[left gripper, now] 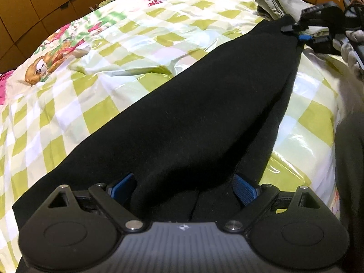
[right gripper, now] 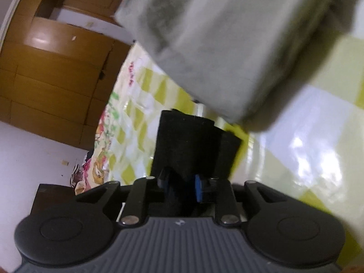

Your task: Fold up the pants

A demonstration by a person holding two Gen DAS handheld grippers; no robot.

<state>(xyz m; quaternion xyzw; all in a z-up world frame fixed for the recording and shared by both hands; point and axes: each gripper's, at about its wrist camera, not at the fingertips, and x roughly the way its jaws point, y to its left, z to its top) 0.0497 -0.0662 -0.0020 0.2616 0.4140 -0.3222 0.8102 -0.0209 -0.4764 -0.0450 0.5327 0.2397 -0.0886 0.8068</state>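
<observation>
Black pants [left gripper: 193, 113] stretch from bottom centre to top right over a green-checked bed cover [left gripper: 68, 113] in the left wrist view. My left gripper [left gripper: 182, 188] has its blue pads [left gripper: 244, 188] spread wide, with bunched black cloth lying between them. My right gripper [left gripper: 295, 30] is seen pinching the far end of the pants. In the right wrist view, my right gripper [right gripper: 182, 186] is shut on the black pants [right gripper: 188, 141], whose edge stands up between the narrow blue pads [right gripper: 198, 187].
A pile of grey-green folded clothes [left gripper: 277, 0] lies at the bed's far right, and it fills the top of the right wrist view [right gripper: 227, 41], close above the gripper. Wooden cabinets [left gripper: 34, 11] stand beyond the bed. A dark box [right gripper: 52, 195] sits on the floor.
</observation>
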